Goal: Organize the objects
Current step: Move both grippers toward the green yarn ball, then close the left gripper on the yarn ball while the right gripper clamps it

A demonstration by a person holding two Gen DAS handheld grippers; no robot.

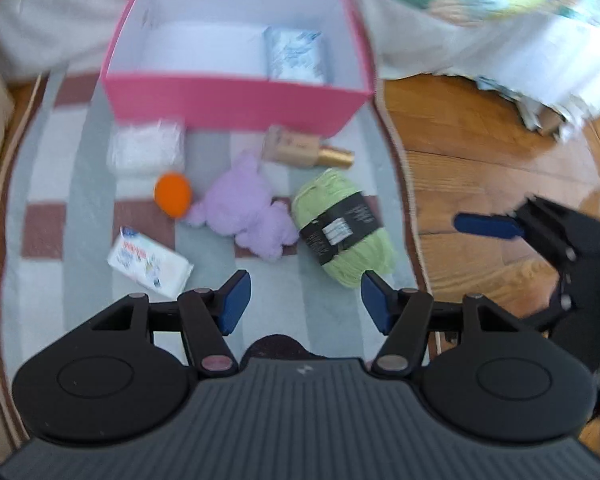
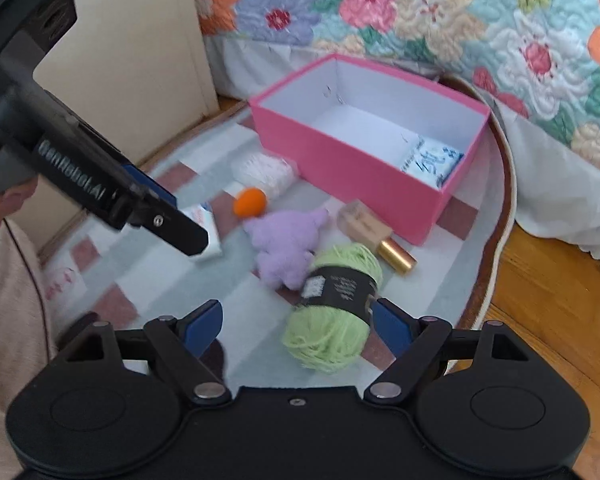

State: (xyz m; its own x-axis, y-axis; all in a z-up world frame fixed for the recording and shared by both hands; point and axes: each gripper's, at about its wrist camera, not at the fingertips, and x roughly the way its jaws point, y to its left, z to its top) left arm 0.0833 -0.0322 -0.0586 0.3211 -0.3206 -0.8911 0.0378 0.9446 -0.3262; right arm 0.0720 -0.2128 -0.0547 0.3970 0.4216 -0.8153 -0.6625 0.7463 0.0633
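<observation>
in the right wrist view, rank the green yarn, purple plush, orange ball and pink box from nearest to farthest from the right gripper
1. Green yarn: right at the right gripper, against its right-hand finger.
2. Purple plush: just beyond the yarn, mid-rug.
3. Orange ball: farther back, left of the plush.
4. Pink box: farthest, at the rug's far end by the bed.

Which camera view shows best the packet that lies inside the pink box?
The left wrist view: it looks down into the pink box, so the whole packet shows. In the right wrist view the box's near wall hides part of the packet.
</observation>
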